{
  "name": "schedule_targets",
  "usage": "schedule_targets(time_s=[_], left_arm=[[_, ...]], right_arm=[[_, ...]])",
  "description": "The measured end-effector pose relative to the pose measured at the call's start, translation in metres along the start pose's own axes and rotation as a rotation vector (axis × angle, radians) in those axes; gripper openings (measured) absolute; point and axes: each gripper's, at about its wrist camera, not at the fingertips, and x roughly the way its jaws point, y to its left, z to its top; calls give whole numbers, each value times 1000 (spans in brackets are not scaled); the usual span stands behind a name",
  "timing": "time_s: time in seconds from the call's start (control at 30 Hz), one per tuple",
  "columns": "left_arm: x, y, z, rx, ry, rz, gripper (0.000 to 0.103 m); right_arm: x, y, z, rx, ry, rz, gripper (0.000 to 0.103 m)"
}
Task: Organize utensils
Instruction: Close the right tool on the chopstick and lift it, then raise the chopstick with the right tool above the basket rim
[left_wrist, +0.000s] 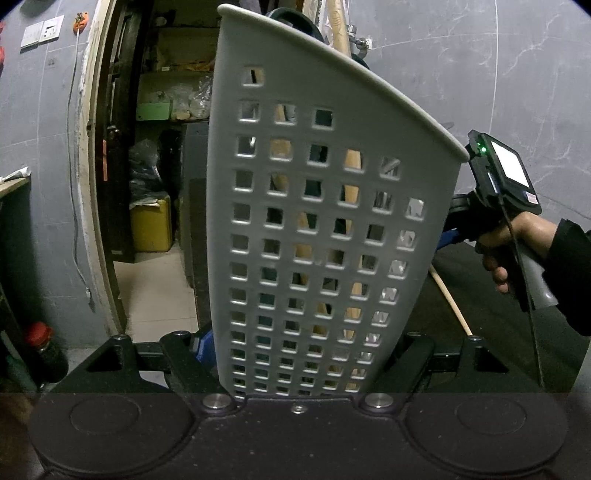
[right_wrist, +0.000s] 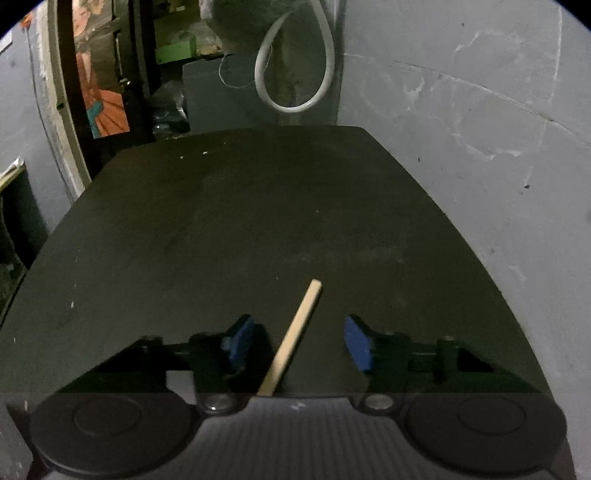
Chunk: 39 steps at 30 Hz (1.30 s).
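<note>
Left claw (left_wrist: 295, 354) clamps a perforated plastic holder (left_wrist: 314, 221) — right claw (right_wrist: 299, 343) gapes around a wooden stick (right_wrist: 291, 339).

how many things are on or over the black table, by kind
grey perforated holder: 1, clamped in the left gripper
loose wooden stick on the black table: 1, between the open right gripper pads
wooden utensils seen through the holder: count unclear
total sure: 2

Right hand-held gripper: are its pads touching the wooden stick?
Apart. The right wrist view shows the wooden stick lying between the blue pads of the right hand-held gripper, dark table visible either side.
</note>
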Motion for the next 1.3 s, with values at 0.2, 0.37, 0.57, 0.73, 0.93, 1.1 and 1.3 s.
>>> schedule_targets(time_s=[0.2, 0.37, 0.57, 0.73, 0.93, 1.1, 1.3], left_arm=[[0, 2, 0, -5, -1, -5, 80], [1, 2, 0, -5, -2, -5, 80], [0, 3, 0, -4, -1, -5, 80], [0, 3, 0, -3, -1, -4, 80], [0, 3, 0, -3, 0, -4, 80], [0, 1, 1, 0, 1, 1, 80], [0, 0, 1, 1, 2, 2, 80]], right_arm=[[-2, -3, -3, -28, -20, 18, 13], [-8, -6, -7, 0, -30, 31, 7], [-18, -11, -10, 31, -48, 101, 7], [-39, -14, -10, 44, -125, 172, 8], [-80, -14, -20, 50, -289, 269, 8], [-117, -13, -31, 62, -485, 342, 8], [-154, -7, -34, 60, -677, 381, 8]])
